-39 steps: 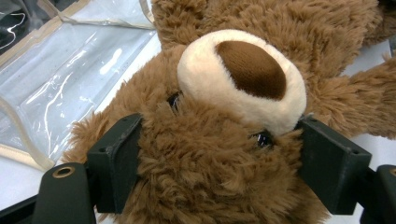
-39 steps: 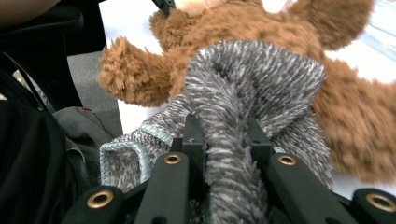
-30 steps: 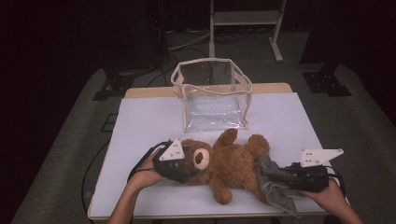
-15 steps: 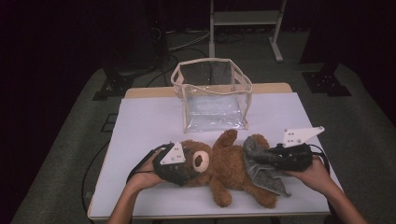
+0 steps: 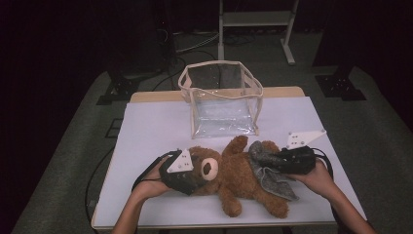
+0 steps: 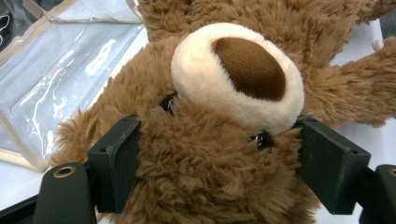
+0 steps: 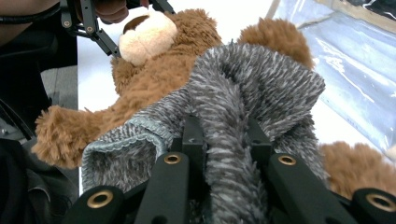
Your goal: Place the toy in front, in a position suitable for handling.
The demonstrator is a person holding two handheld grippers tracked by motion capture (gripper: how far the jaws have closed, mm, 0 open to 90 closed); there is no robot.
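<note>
Teddy bear: I see a shaggy brown teddy bear (image 5: 234, 178) on its back on the white table (image 5: 156, 122), just in front of the clear bag (image 5: 221, 100); cream muzzle with a dark brown nose; head toward my left gripper, legs toward the table's near edge
Grey cloth: a fuzzy grey garment (image 5: 268, 168) with a pale knitted hem lies over the bear's lower body, on the side away from its head; in the right gripper view it bunches upward into a ridge (image 7: 243, 107)
Left gripper: my left gripper (image 6: 219, 154) is clamped on the bear's head, one black jaw at each side just below the muzzle; fur bulges between them
Right gripper: my right gripper (image 7: 224, 140) is closed tight on a fold of the grey cloth; the pile swallows the jaw tips
Clear bag: a see-through bag with beige trim stands open behind the bear, apart from it
Hidden: the bear's eyes are nearly buried in fur in the left gripper view; its far leg is covered by the cloth; I cannot tell what sort of garment the cloth is; the floor around the table is too dark to make out
</note>
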